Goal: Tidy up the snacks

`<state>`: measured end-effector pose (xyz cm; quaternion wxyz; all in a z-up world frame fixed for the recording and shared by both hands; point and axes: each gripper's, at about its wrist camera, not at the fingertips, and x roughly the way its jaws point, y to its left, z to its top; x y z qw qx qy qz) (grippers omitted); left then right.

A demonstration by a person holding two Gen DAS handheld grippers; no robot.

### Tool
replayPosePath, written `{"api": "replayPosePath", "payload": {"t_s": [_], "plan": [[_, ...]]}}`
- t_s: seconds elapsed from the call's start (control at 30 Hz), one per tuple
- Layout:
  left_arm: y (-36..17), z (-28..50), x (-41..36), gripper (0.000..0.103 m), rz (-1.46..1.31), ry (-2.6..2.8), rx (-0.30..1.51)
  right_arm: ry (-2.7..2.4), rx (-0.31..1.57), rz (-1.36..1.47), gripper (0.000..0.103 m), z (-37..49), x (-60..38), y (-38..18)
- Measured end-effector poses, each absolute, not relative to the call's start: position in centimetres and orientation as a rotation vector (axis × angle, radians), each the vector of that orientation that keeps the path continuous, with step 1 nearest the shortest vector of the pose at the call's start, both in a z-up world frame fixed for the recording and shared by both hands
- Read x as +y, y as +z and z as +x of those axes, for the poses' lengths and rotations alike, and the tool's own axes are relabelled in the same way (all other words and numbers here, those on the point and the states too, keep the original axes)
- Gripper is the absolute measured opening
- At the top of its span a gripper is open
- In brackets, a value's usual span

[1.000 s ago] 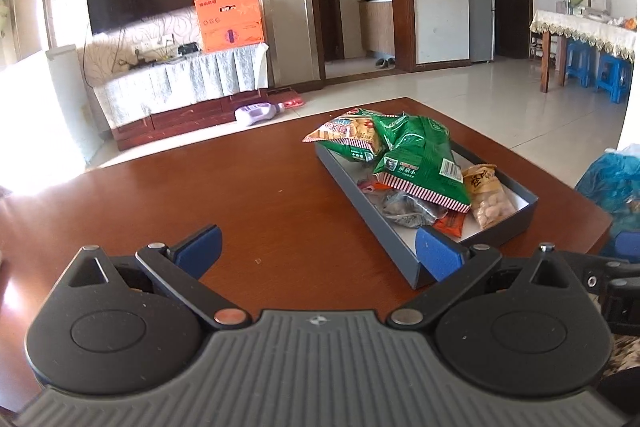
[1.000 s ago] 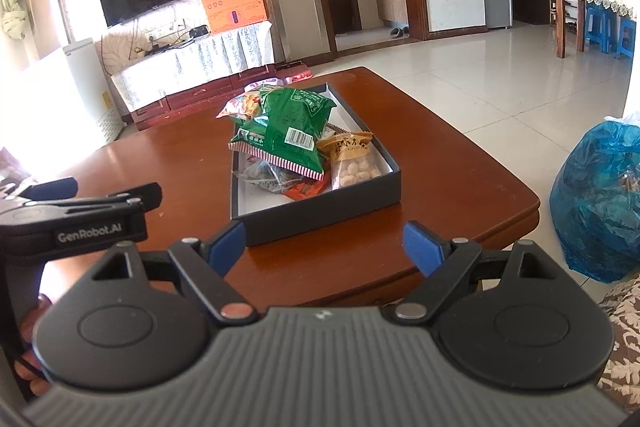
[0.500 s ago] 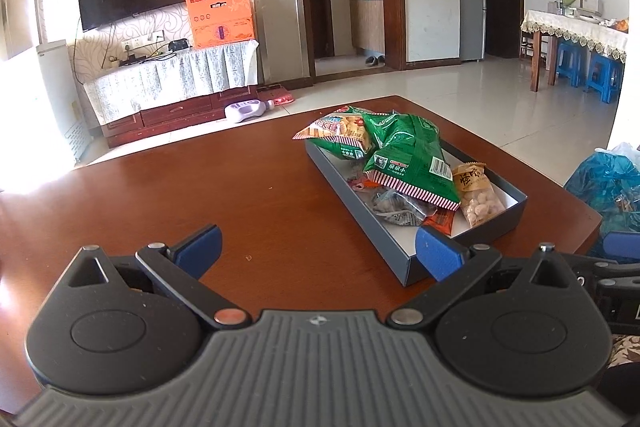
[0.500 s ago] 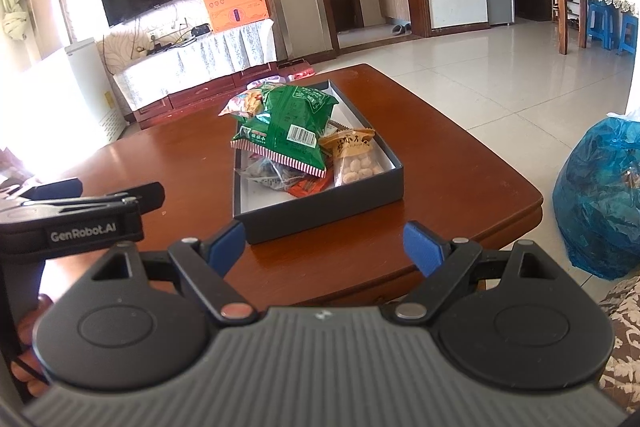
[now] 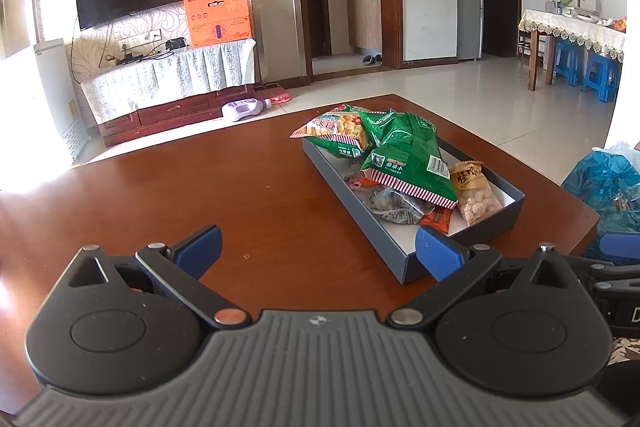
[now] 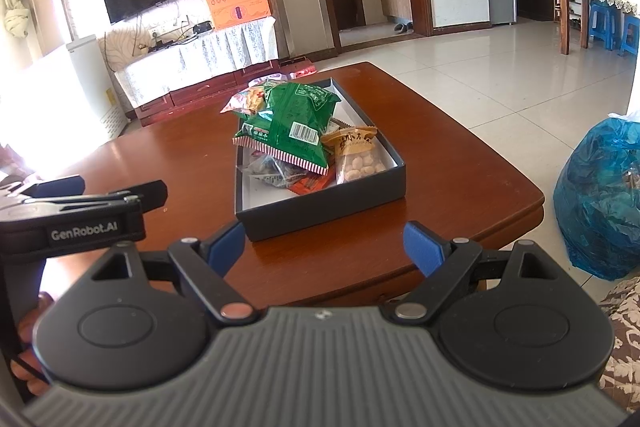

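Note:
A dark grey box (image 5: 384,233) (image 6: 320,211) with a white inside sits on the brown table (image 5: 200,187) (image 6: 460,187). Piled in it are a big green snack bag (image 5: 404,155) (image 6: 292,127), a second green cracker bag (image 5: 336,131), a clear pouch of nuts (image 5: 476,195) (image 6: 358,159), a dark clear packet (image 5: 396,207) and an orange packet (image 6: 310,183). My left gripper (image 5: 318,251) hovers open over the table, near the box's front left corner. My right gripper (image 6: 324,245) stands open just short of the box's near wall. Neither holds anything.
A blue plastic bag (image 6: 604,195) stands on the floor right of the table. The left gripper's body (image 6: 80,219) and a hand (image 6: 28,331) fill the right wrist view's left edge. Farther off are a TV stand (image 5: 172,83) and a dining table with blue stools (image 5: 576,67).
The left wrist view tilted a little over the first half second, so the box sits slightly lower and farther left in it. Both grippers stay open and the snacks have not moved.

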<state>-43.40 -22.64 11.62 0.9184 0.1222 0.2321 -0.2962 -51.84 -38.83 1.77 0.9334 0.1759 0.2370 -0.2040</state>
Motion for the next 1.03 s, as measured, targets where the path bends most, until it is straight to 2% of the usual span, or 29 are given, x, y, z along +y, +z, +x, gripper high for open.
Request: {"api": "replayPosePath", "payload": {"t_s": [1.03], "plan": [[11.10, -44.03, -22.86, 0.103, 0.275, -0.641, 0.461, -0.412, 0.489, 0.357, 0.088, -51.80, -39.09, 1.62]]}}
